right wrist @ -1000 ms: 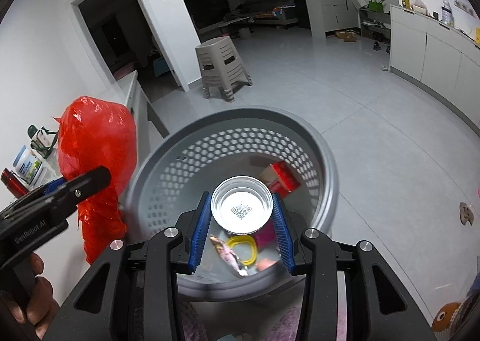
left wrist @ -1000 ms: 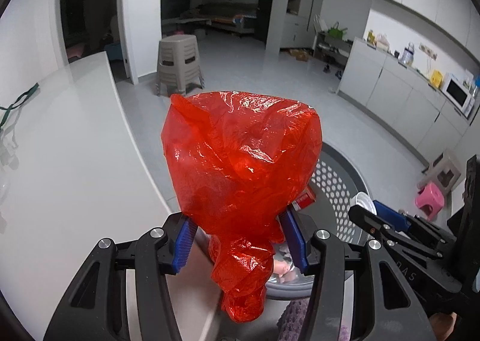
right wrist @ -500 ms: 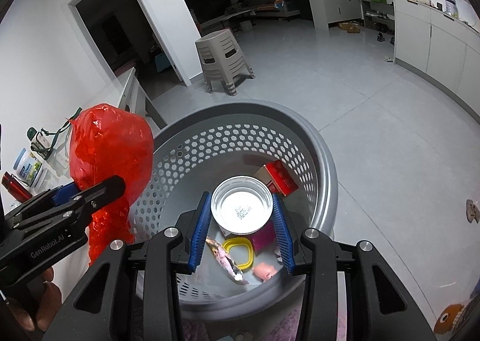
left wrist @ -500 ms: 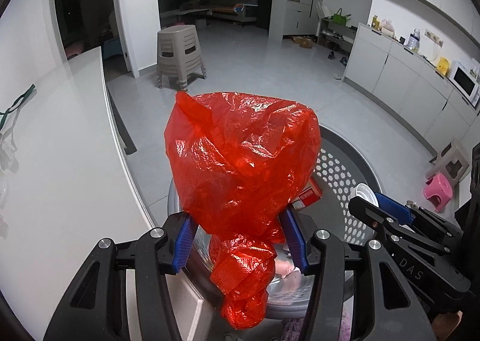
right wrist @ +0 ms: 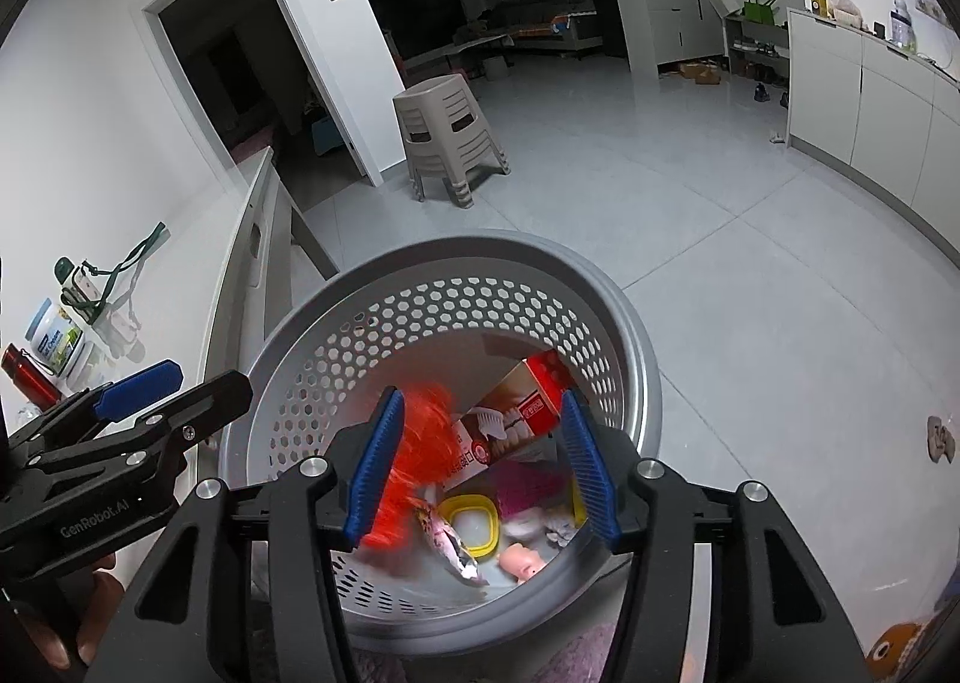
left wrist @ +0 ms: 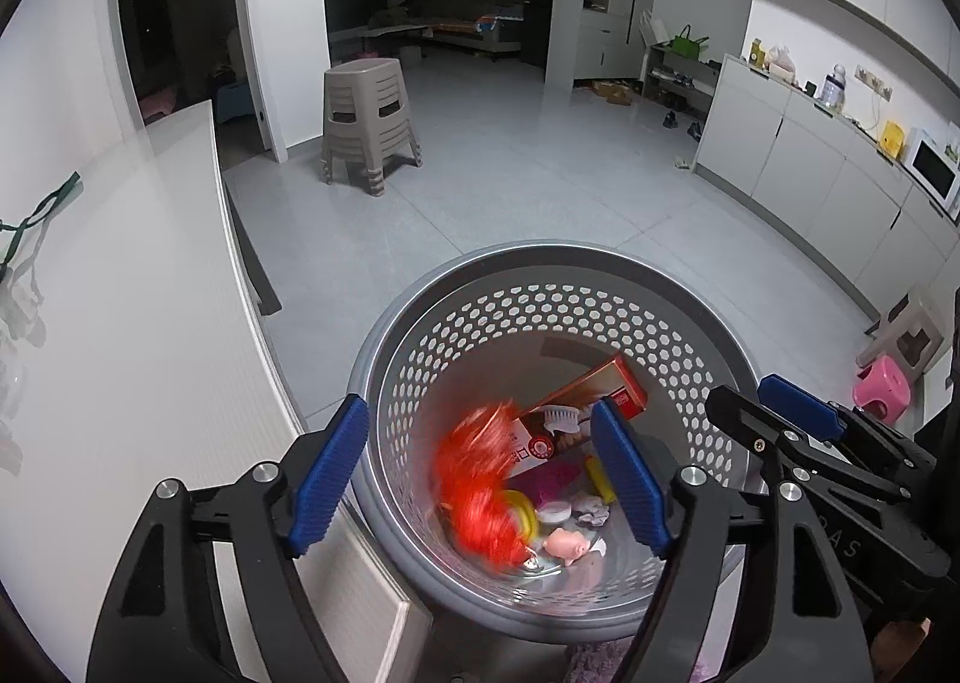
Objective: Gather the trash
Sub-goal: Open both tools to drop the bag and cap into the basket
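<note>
Both tools gape wide, gripping nothing — left tool [left wrist: 480, 479], right tool [right wrist: 477, 464] — above one grey basket [left wrist: 690, 293] beside the counter [left wrist: 120, 323]. One red bag [left wrist: 480, 497], blurred, sits inside it against the near-left wall, among one toothpaste box [right wrist: 516, 425] and one yellow ring [right wrist: 471, 524].

Cool, even indoor light – dark doorways, fisheye-bent edges – and the red bag [left wrist: 483, 488] smears, probably motion blur.
</note>
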`<action>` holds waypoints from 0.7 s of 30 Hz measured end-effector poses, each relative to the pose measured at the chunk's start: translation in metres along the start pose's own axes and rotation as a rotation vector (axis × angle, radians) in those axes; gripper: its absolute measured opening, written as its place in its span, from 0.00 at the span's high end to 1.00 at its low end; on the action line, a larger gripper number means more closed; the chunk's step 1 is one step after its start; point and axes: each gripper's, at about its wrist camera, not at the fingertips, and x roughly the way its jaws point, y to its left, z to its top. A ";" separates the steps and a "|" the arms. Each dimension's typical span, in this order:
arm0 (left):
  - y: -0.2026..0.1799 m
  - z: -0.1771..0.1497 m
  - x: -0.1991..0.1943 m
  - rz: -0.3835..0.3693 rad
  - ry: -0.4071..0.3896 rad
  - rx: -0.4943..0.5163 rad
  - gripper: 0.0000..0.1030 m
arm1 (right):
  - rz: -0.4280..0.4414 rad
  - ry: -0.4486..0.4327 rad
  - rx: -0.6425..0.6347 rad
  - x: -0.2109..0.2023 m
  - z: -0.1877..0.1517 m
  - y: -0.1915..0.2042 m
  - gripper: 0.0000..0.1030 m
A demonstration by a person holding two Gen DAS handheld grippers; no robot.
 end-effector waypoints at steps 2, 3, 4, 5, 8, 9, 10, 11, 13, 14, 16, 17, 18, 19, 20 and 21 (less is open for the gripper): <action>0.001 0.000 -0.002 0.001 -0.002 -0.004 0.26 | 0.000 -0.001 0.000 -0.001 -0.001 0.001 0.49; 0.002 0.001 -0.002 0.001 -0.003 -0.007 0.25 | 0.000 -0.002 0.000 -0.001 -0.001 0.001 0.49; 0.003 0.001 -0.002 0.002 -0.005 -0.009 0.25 | 0.000 -0.002 0.000 -0.001 -0.001 0.000 0.49; 0.003 0.001 -0.003 0.003 -0.006 -0.012 0.24 | 0.001 -0.002 0.000 -0.003 -0.001 -0.004 0.49; 0.007 -0.001 -0.004 0.005 -0.005 -0.020 0.23 | -0.002 -0.003 -0.002 -0.004 -0.002 0.000 0.49; 0.007 -0.001 -0.004 0.007 -0.005 -0.022 0.22 | -0.003 -0.002 -0.003 -0.004 -0.002 0.001 0.49; 0.008 -0.001 -0.004 0.011 -0.006 -0.026 0.21 | -0.004 -0.001 -0.004 -0.004 -0.003 0.002 0.49; 0.009 -0.001 -0.004 0.015 -0.007 -0.028 0.20 | -0.007 0.000 -0.005 -0.004 -0.003 0.003 0.49; 0.012 -0.002 -0.005 0.022 -0.006 -0.035 0.19 | -0.008 0.002 -0.008 -0.004 -0.004 0.003 0.49; 0.013 -0.002 -0.005 0.026 -0.005 -0.038 0.19 | -0.008 0.002 -0.009 -0.005 -0.004 0.004 0.49; 0.016 -0.002 -0.005 0.034 -0.004 -0.047 0.18 | -0.008 -0.002 -0.012 -0.005 -0.005 0.005 0.47; 0.018 -0.002 -0.005 0.037 -0.005 -0.050 0.17 | -0.007 -0.004 -0.013 -0.006 -0.006 0.006 0.45; 0.020 -0.002 -0.005 0.044 -0.006 -0.055 0.16 | -0.008 -0.005 -0.016 -0.006 -0.006 0.007 0.45; 0.020 -0.002 -0.006 0.045 -0.006 -0.058 0.15 | -0.008 -0.005 -0.018 -0.006 -0.007 0.007 0.45; 0.021 -0.002 -0.006 0.048 -0.005 -0.061 0.14 | -0.007 -0.005 -0.020 -0.006 -0.007 0.008 0.45; 0.021 -0.001 -0.006 0.051 -0.005 -0.062 0.12 | -0.006 -0.004 -0.022 -0.006 -0.007 0.008 0.45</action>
